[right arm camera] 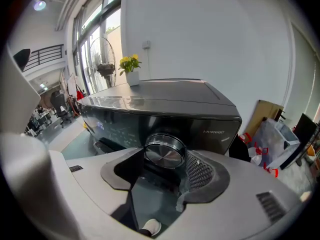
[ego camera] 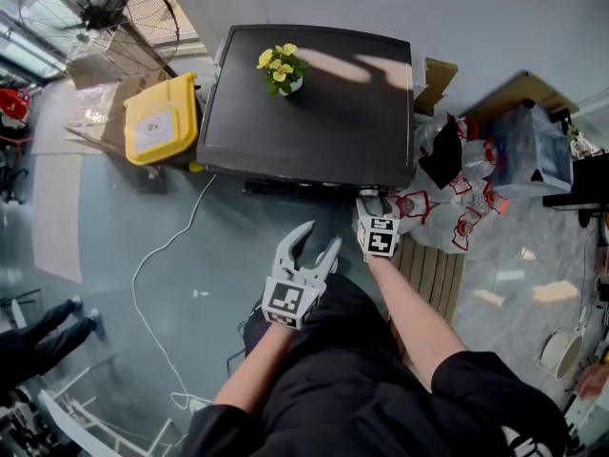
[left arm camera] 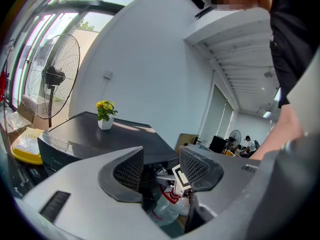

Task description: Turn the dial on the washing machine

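- While my right gripper is up at the front panel of the washing machine, its jaws are spread apart, with the round metal dial standing in their mouth near the panel's right end.
- From the right gripper view, the mesh pad on the right jaw lies just beside the dial's rim. I cannot tell whether it touches, and the other jaw stands clear, so I judge the dial is framed but not gripped.
- My left gripper hangs back from the machine over the floor. Its jaws are released and nothing is between them.
- By my reading the approach is done and the real work is left: closing on the dial and rotating it. No view shows me the dial's setting mark.
- A flower pot sits on the machine's lid, well apart from the dial.
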The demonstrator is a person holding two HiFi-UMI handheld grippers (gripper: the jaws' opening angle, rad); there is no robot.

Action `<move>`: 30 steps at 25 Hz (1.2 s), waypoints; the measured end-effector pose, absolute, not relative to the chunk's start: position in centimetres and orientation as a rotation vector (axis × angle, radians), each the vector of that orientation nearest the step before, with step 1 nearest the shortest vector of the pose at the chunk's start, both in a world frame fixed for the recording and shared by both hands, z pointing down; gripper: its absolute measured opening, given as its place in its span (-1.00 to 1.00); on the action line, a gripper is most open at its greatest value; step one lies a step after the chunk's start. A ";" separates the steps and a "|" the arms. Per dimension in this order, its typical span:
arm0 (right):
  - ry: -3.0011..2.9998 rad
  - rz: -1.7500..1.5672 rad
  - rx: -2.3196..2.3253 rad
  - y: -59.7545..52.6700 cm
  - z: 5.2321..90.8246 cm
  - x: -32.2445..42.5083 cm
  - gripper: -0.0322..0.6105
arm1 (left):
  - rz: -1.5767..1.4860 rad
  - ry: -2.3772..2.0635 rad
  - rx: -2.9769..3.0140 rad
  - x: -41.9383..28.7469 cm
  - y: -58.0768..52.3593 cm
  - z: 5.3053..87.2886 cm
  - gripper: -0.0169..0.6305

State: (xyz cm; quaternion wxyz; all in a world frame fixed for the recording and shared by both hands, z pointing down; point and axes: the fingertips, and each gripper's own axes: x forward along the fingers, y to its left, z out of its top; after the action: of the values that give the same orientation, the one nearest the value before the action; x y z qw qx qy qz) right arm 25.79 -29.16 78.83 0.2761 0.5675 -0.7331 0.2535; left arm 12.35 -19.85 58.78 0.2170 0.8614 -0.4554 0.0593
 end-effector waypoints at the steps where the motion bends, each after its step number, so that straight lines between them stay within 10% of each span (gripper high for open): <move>1: -1.970 0.689 1.523 -29.1 78.9 25.9 -0.14 | 0.165 -1.264 2.387 12.3 -19.9 58.7 -0.32; 30: -2.116 1.066 1.587 -29.0 79.0 26.6 -0.14 | 0.155 -1.226 2.379 13.3 -20.6 59.2 -0.33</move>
State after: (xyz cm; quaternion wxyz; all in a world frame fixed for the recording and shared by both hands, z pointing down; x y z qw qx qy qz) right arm 26.63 -29.01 79.04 0.1442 0.5507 -0.7342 0.3700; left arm 13.29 -20.55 59.17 0.2286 0.8640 -0.4452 0.0562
